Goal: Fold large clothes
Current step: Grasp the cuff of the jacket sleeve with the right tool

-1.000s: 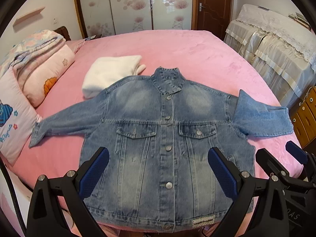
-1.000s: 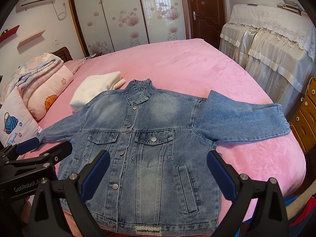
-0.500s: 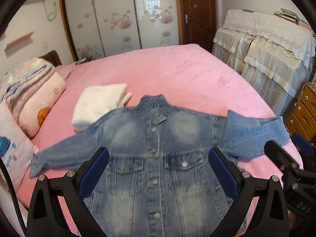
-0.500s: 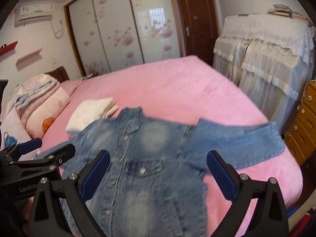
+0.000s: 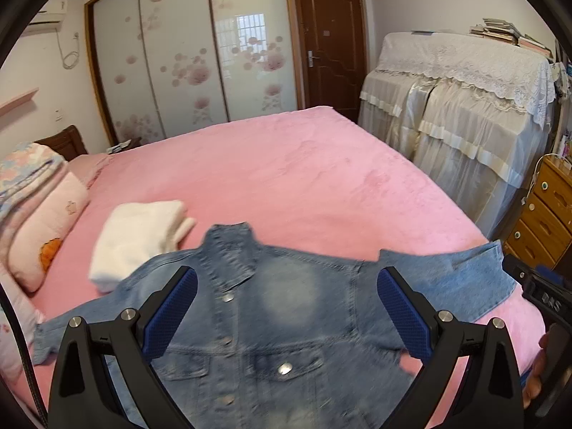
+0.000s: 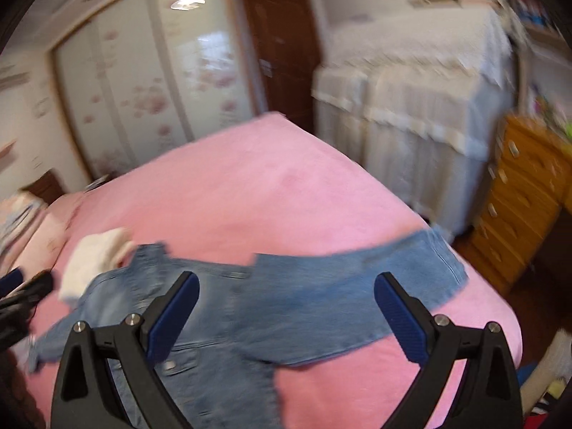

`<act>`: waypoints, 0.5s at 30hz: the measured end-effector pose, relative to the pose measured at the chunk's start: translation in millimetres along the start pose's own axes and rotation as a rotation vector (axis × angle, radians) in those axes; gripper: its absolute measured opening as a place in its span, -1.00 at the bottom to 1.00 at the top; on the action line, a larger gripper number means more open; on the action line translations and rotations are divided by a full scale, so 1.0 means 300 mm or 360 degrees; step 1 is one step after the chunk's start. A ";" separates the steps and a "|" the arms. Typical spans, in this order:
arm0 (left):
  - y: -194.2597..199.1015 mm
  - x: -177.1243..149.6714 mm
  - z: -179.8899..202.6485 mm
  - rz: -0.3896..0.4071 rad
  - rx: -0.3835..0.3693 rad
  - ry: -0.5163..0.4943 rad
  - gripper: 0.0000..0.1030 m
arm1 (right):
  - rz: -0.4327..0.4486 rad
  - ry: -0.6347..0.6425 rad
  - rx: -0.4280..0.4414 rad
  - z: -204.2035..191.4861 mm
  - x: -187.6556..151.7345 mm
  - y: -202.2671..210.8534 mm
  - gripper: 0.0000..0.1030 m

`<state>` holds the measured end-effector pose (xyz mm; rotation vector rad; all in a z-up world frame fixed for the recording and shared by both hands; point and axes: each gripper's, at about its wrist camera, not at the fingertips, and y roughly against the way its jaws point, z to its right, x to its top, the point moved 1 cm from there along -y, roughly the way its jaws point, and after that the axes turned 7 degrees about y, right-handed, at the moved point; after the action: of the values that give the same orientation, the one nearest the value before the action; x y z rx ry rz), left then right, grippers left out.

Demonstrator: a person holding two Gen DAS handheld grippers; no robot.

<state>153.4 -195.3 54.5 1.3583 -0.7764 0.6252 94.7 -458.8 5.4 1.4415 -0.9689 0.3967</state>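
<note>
A blue denim jacket lies buttoned and face up on the pink bed, sleeves spread to both sides. My left gripper hangs open above its chest and collar, holding nothing. In the right wrist view the jacket is blurred; my right gripper stands open over the right shoulder and the right sleeve, which reaches toward the bed's right edge. Each gripper's body shows at the edge of the other's view.
A folded white garment lies just behind the jacket's left shoulder. Pillows and folded quilts are stacked at the left. A lace-covered cabinet and a wooden drawer chest stand to the right of the bed.
Both cameras have tilted up and pulled back: the jacket has slid lower in both views and more of the room shows. The right wrist view has swung to the right. Both grippers stay open.
</note>
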 end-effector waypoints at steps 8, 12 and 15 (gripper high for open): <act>-0.255 -0.078 0.133 -0.0135 -0.0064 -0.0006 0.94 | -0.0260 -0.0485 -0.0287 0.454 -0.100 -0.317 0.75; -0.372 -0.130 0.166 -0.0243 -0.0119 0.0015 0.94 | -0.0401 -0.0687 -0.0299 0.604 -0.194 -0.448 0.56; -0.429 -0.168 0.173 -0.0298 -0.0155 0.0049 0.94 | -0.0458 -0.0823 -0.0249 0.671 -0.256 -0.519 0.44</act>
<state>216.8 -260.2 -62.0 1.3111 -0.6381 0.4547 103.7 -646.6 -182.6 1.5419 -1.1469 -0.2741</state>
